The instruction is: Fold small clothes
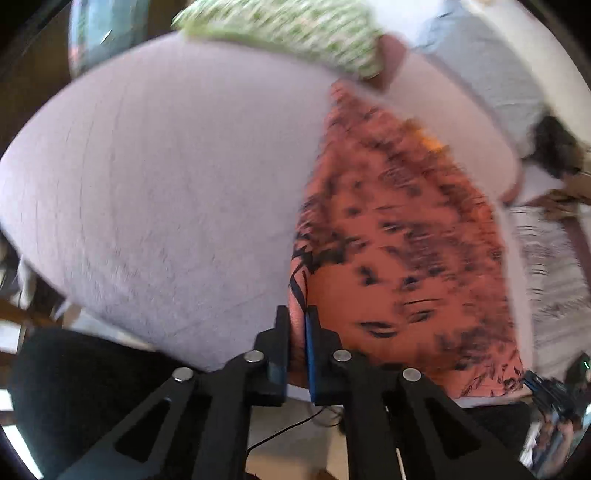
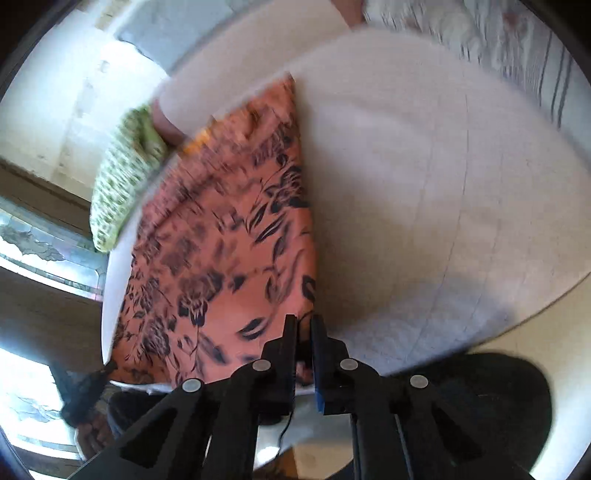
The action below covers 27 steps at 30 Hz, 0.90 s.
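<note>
An orange garment with a black floral print (image 1: 399, 240) lies flat on a round white table (image 1: 155, 177). My left gripper (image 1: 298, 317) is shut on the garment's near left corner, the cloth pinched between its black and blue pads. In the right wrist view the same garment (image 2: 221, 251) stretches away to the left, and my right gripper (image 2: 303, 325) is shut on its near right corner. Both pictures are blurred.
A green-and-white patterned cloth (image 1: 295, 33) lies at the table's far edge, also seen as the green cloth (image 2: 122, 184). A striped white fabric (image 1: 550, 273) lies off the table's right side. A dark stool or cushion (image 2: 491, 406) sits below the near edge.
</note>
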### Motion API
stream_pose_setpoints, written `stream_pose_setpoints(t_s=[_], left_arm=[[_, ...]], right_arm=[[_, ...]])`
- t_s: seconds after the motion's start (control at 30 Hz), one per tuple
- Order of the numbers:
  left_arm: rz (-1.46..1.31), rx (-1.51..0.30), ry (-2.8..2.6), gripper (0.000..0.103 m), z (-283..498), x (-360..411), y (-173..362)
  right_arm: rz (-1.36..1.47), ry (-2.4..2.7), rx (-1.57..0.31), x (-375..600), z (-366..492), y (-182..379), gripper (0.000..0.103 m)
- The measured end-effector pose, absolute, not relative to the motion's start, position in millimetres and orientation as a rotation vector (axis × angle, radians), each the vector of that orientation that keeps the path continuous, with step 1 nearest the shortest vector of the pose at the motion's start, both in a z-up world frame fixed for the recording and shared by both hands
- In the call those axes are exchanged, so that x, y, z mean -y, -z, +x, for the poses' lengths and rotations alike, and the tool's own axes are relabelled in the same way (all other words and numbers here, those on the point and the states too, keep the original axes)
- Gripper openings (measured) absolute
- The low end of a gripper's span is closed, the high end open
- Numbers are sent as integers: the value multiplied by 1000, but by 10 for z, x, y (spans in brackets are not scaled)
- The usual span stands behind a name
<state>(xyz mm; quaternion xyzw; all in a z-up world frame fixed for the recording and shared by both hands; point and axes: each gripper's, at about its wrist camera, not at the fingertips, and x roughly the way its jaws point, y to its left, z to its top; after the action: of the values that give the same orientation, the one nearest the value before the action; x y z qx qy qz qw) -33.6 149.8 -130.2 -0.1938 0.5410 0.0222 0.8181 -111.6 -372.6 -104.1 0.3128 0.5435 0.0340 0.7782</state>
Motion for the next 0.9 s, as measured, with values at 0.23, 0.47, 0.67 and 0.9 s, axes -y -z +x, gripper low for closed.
stream_pose_setpoints(t_s=[0.23, 0.47, 0.67, 0.9], left_arm=[[-387, -1082, -57, 64, -374, -1496, 1214], [-338, -1188, -29, 49, -187, -1279, 1498], [-369, -1068, 71, 6, -280, -1284, 929], [-431, -1166, 86, 7, -104, -1425, 986]], right_arm=[[590, 25, -1116, 3831, -1136, 906, 81], [562, -51, -1253, 3555, -834, 1273, 64], [663, -121, -1159, 3610, -913, 987, 7], [736, -98, -1119, 3949, -893, 779, 10]])
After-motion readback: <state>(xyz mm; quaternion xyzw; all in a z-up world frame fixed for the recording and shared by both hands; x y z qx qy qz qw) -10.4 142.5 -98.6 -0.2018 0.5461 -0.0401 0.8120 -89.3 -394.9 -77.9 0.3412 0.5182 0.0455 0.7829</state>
